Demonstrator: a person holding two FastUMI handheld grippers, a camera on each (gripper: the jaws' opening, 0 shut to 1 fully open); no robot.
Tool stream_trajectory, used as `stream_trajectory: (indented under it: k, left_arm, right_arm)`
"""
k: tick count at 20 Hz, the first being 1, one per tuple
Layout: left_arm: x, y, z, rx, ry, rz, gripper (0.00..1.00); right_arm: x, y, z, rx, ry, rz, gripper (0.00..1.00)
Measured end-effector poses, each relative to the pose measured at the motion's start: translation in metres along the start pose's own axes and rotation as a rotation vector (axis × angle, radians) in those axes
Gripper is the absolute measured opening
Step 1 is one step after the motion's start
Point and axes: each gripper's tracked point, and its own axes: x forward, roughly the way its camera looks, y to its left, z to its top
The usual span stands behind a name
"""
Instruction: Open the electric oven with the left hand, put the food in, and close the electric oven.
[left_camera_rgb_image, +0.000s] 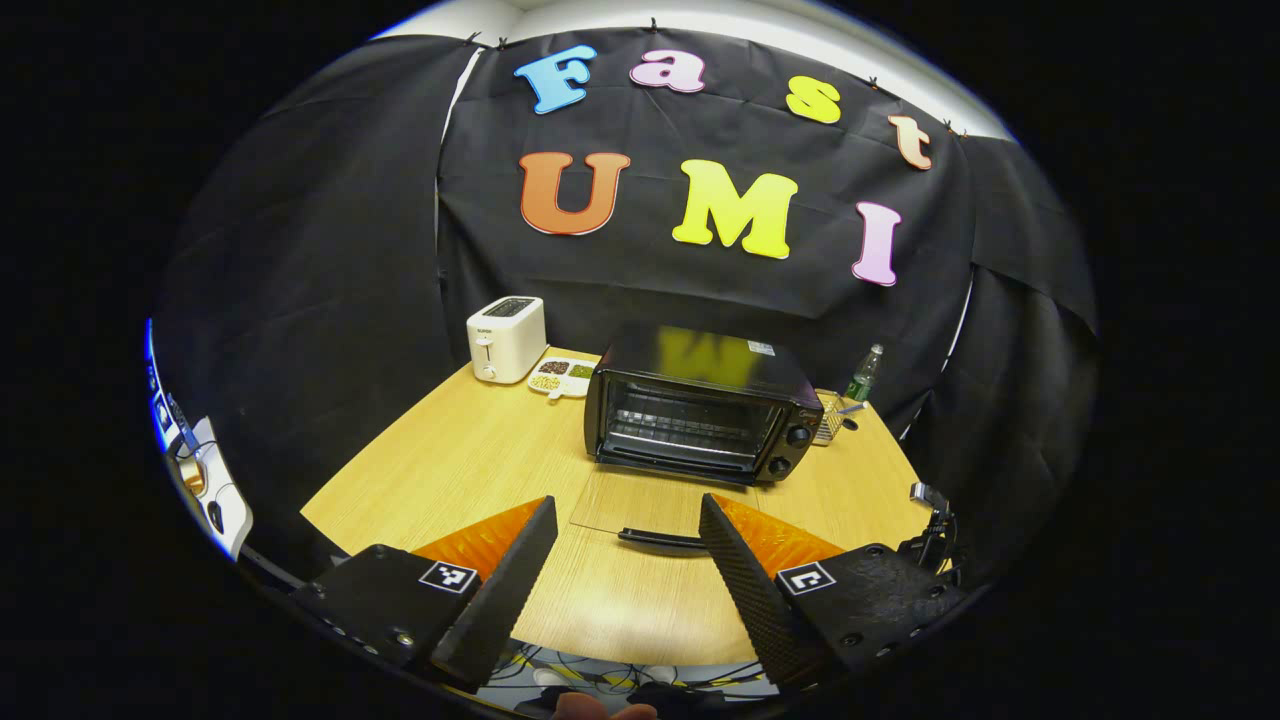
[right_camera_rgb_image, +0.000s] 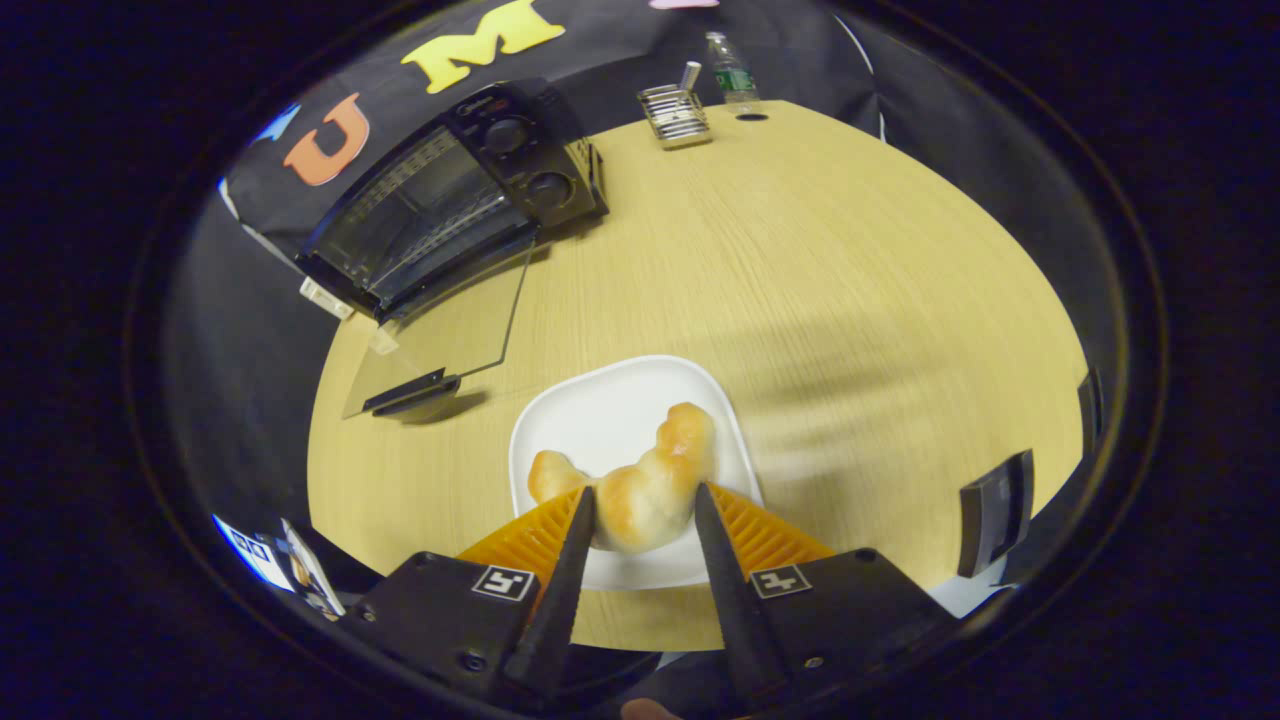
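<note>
Left gripper view: our left gripper hangs open before the oven, whose door lies flat.

Right gripper view: our right gripper brackets the bread on the plate; contact uncertain. The bread looks soft and light, so we grip its thick middle gently.

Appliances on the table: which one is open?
The black electric oven: its glass door is folded down flat onto the table. The white toaster to its left has no door and stands untouched.
</note>
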Motion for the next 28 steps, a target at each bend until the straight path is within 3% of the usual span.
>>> stream_trajectory:
  k: [5,8,12,20,28]
  left_arm:
    - [0.006,0.017,0.015,0.016,-0.022,-0.059,0.93]
    - [0.009,0.024,0.016,0.020,-0.029,-0.095,0.93]
    - [0.013,0.028,0.024,0.054,-0.049,-0.152,0.93]
    - [0.019,0.051,0.027,0.075,-0.042,-0.243,0.93]
    - [0.006,0.119,0.033,0.071,-0.025,-0.166,0.93]
  right_arm:
    - [-0.006,0.004,0.002,0.125,-0.010,-0.020,0.33]
    - [-0.011,0.010,-0.002,0.232,-0.007,0.013,0.17]
    - [-0.039,0.021,0.018,0.314,-0.090,0.027,0.12]
    - [-0.092,0.099,0.050,0.470,-0.249,0.147,0.13]
    - [-0.040,0.178,0.127,0.422,-0.344,0.220,0.14]
